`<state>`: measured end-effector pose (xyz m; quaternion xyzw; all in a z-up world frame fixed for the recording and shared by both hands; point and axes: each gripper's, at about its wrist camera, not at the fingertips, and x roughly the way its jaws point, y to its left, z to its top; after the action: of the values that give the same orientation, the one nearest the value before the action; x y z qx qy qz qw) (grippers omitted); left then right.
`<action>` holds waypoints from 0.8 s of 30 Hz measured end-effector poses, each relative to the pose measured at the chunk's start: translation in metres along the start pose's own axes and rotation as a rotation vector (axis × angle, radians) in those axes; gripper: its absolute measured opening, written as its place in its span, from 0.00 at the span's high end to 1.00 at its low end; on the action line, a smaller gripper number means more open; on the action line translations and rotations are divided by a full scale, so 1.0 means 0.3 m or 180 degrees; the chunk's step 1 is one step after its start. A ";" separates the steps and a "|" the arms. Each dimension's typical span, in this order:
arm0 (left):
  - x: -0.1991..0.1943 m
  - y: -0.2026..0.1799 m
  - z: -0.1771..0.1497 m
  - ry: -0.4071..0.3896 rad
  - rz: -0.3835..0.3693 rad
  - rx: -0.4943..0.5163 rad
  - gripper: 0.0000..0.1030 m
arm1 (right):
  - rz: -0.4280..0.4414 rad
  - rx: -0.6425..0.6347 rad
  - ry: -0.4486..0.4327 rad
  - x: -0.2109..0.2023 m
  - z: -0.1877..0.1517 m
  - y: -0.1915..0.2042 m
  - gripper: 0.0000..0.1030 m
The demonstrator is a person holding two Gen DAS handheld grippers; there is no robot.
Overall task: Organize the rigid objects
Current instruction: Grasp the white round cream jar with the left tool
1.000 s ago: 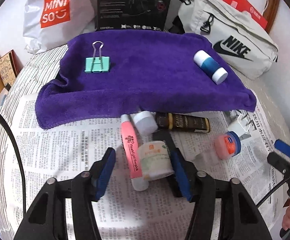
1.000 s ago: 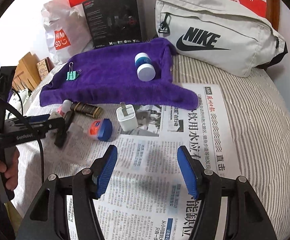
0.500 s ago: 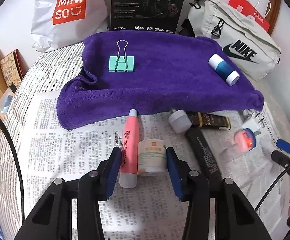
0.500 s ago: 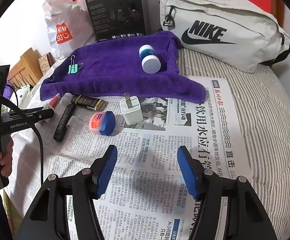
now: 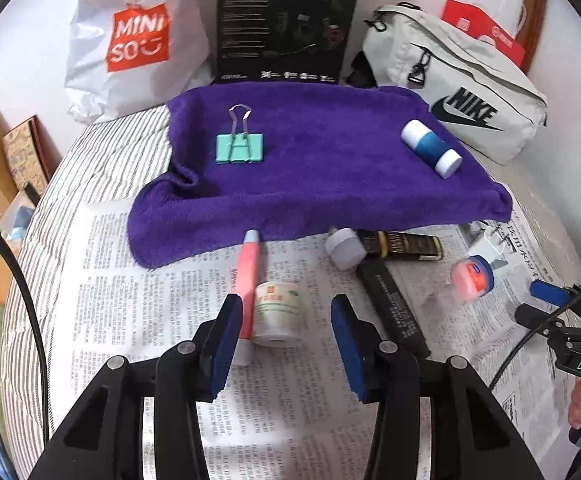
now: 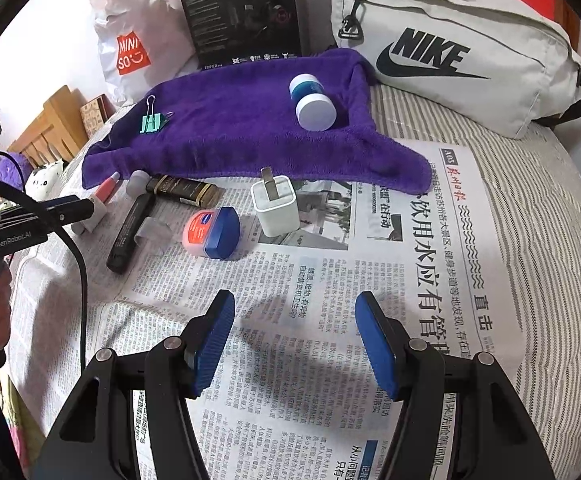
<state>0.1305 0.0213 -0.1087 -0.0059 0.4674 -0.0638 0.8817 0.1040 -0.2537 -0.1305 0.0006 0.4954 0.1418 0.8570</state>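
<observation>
Pink tube [image 5: 247,280] end behind left tongs [image 5: 284,334], contact unclear

Your left gripper [image 5: 286,334] shows 2 black angular arms tipped with blue ribbed pads [image 5: 226,340], each arm studded with round silver screws. Your right gripper [image 6: 294,340] is built the same, black frame and blue pads. White "GenRobot.AI" lettering marks the left unit's black body, a black cable looping off it; the right's reads "DAS".
</observation>
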 end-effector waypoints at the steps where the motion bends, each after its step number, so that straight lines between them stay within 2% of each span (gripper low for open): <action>1: 0.008 -0.007 0.001 0.0030 0.0012 0.0020 0.57 | 0.0007 -0.0001 0.0012 0.003 -0.001 0.001 0.40; 5: 0.029 -0.033 0.001 0.0052 0.0114 0.0113 0.57 | -0.0006 -0.0032 0.0016 0.000 -0.004 0.004 0.40; 7: 0.031 -0.044 0.005 0.0052 0.0100 0.0135 0.57 | -0.0015 -0.0027 0.0012 -0.006 -0.003 -0.002 0.40; 10: 0.039 -0.056 0.011 0.0101 -0.0052 0.0124 0.57 | -0.0034 -0.0012 0.0012 -0.008 0.000 -0.011 0.39; 15: 0.074 -0.077 -0.004 0.0180 0.0040 0.0188 0.58 | -0.0051 0.0003 0.0016 -0.010 -0.001 -0.025 0.39; 24: 0.096 -0.088 0.010 0.0145 0.0087 0.0256 0.65 | -0.0050 -0.0004 0.0025 -0.005 -0.004 -0.032 0.38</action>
<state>0.1460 -0.0085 -0.1288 0.0374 0.4846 -0.0707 0.8711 0.1047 -0.2635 -0.1312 -0.0044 0.4986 0.1354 0.8562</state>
